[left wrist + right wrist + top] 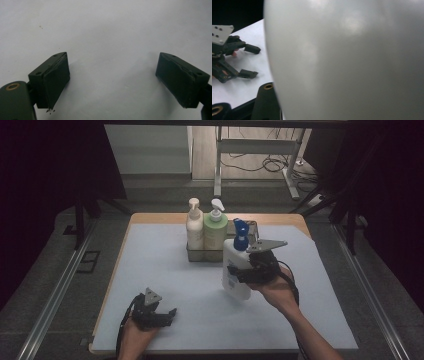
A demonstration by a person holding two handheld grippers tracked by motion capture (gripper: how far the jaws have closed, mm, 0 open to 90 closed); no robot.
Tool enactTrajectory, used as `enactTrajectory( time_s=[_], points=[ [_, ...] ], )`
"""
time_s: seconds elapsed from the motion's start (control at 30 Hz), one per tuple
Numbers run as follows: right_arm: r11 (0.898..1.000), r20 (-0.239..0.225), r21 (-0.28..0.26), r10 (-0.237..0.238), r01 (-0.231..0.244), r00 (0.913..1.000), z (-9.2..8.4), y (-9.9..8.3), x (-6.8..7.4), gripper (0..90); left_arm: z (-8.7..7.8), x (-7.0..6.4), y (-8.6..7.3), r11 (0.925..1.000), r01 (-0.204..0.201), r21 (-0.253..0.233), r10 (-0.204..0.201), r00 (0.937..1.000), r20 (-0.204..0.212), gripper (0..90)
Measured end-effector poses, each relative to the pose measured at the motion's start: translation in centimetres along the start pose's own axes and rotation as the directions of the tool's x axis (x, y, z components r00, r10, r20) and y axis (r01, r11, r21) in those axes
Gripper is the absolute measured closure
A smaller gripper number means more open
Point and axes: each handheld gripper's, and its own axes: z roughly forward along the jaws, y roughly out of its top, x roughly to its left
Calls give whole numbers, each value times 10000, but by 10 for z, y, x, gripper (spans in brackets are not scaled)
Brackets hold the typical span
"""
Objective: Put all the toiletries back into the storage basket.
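At the left of the high view, the left claw [167, 314] rests low over the near part of the white worktop [165, 270], held in the person's left hand [137, 335]. Its jaws stand wide apart with nothing between them; the left gripper view shows only bare worktop surface [112, 30] in the gap between the two black pads [56, 80].

Toward the middle, at the far edge of the worktop, a small wire rack [210, 254] holds two pump bottles side by side: a cream one [194, 227] on the left and a pale green one [215, 229] on the right.

Just right of the rack and slightly nearer the person, the white bottle with a blue pump top [234, 267] stands upright, its base close to or on the worktop; which of the two cannot be told. The right claw [235, 272] comes at it from the right, and its jaws are clamped on the bottle's body about mid-height, with the person's right hand [272, 287] behind it. In the right gripper view the bottle's white wall [349, 60] sits directly against the camera, squarely within the claw, while the left claw [249, 61] is seen farther off on the worktop.
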Motion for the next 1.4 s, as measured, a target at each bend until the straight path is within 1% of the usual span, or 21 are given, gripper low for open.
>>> enactTrajectory(
  time_s=[0.2,0.37,0.57,0.73,0.93,1.17,1.4],
  points=[
    [9998,380,-143,170,-164,9991,-14,0,-13,399,0,0,0,10000,0,8,0,10000,0,116],
    [9990,651,-314,353,-333,9973,-23,4,-23,399,0,0,0,10000,-1,5,1,10000,0,116],
    [9976,959,-446,566,-525,9938,-27,10,-35,399,0,0,0,10000,-1,6,1,10000,0,116],
    [9961,1181,-561,742,-680,9902,-27,17,-44,400,0,0,0,10000,1,3,-1,10000,0,116],
    [9946,1434,-675,881,-791,9857,-26,26,-52,400,0,0,0,10000,1,2,-1,10000,-1,116],
    [9911,1708,-903,1119,-976,9789,-18,37,-62,400,0,0,0,10000,3,-9,-3,10000,6,116],
    [9871,2040,-1104,1365,-1157,9694,-8,46,-71,400,0,0,0,10000,-1,-2,1,10000,-1,116]
  ],
)
